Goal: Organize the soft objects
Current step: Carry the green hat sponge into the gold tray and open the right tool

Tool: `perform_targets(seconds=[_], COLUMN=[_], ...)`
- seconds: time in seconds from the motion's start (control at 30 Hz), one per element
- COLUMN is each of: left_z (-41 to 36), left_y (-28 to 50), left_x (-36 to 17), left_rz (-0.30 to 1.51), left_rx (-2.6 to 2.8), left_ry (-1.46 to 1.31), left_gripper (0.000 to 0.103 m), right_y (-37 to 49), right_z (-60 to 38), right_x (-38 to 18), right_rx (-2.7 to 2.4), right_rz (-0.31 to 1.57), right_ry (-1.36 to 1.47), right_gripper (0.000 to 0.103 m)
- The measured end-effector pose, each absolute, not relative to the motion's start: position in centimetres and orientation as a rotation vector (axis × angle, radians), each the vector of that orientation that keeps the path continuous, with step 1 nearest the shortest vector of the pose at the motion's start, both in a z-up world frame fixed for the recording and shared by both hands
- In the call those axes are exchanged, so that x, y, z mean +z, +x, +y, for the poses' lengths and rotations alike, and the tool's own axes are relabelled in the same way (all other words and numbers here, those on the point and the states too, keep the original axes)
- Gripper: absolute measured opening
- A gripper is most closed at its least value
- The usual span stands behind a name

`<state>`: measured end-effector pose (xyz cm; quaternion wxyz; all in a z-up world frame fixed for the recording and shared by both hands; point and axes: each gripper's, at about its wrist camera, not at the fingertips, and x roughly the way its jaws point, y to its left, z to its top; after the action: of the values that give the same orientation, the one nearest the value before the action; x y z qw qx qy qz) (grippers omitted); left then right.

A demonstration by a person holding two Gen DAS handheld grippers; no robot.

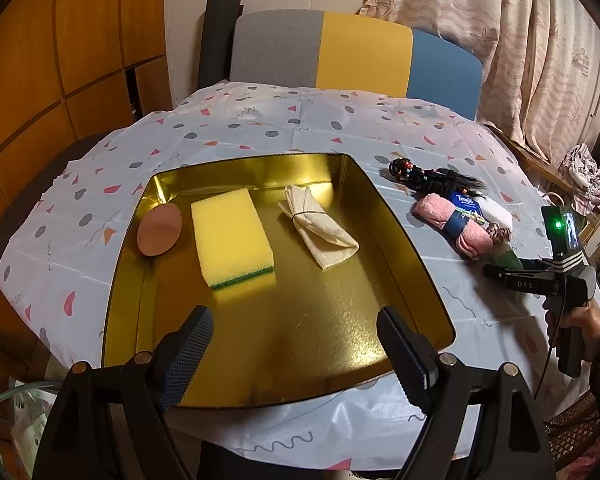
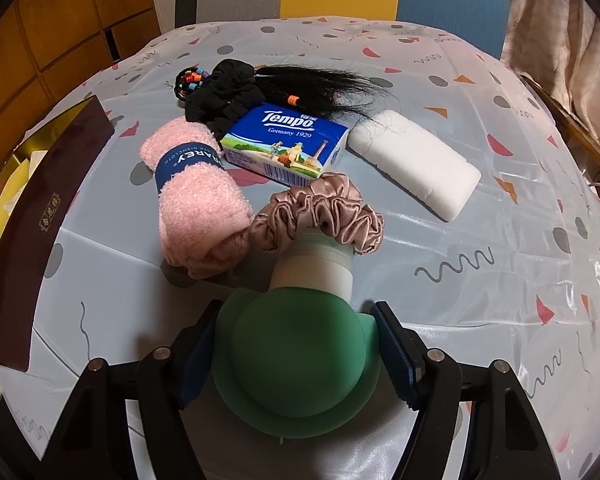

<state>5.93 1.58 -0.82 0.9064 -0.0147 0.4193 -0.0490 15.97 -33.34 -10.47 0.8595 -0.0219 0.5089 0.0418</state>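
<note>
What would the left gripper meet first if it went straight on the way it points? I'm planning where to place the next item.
Probably the bare gold floor of the shallow square metal tray; the left gripper is open and empty. The yellow sponge lies further back, left of that line.

My left-hand camera looks steeply down from the near edge of the gold tray (image 1: 132, 280), close above it, facing the chair across the worktop (image 1: 260, 128). My right-hand camera sits right of that tray, lower and nearer the cloth. Both views share the pink towel roll (image 2: 196, 200) and the tray's right wall.
</note>
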Motion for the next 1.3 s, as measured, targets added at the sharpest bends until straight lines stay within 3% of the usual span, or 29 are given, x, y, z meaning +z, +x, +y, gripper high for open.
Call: perform_targets(seconds=[0.3,0.6,1.0,1.3], left_z=[2.9,4.6,8.0,9.5], left_y=[5.5,6.0,5.7,5.3], left_x=[-1.9,-2.3,-2.2,-2.4], left_rz=[0.901,0.888,0.871,0.872], left_rx=[-0.110,-0.125,-0.064,-0.025], left_ry=[-0.050,-0.131,-0.190,-0.184], left_gripper=[0.085,0.085,0.085,0.085], right_y=[14.8,11.9,11.2,13.6], right_z=[-33.5,-31.9,-16.0,-6.4], right_x=[-9.5,-7.5,-0.3,-4.5], right_rx=[0.106,0.254,0.502,0.603], right_rz=[1.165,1.149,0.932,1.077], right_ry=[0.060,0.295,0.015,-0.165], right_gripper=[0.063,0.060,0.060,0.061])
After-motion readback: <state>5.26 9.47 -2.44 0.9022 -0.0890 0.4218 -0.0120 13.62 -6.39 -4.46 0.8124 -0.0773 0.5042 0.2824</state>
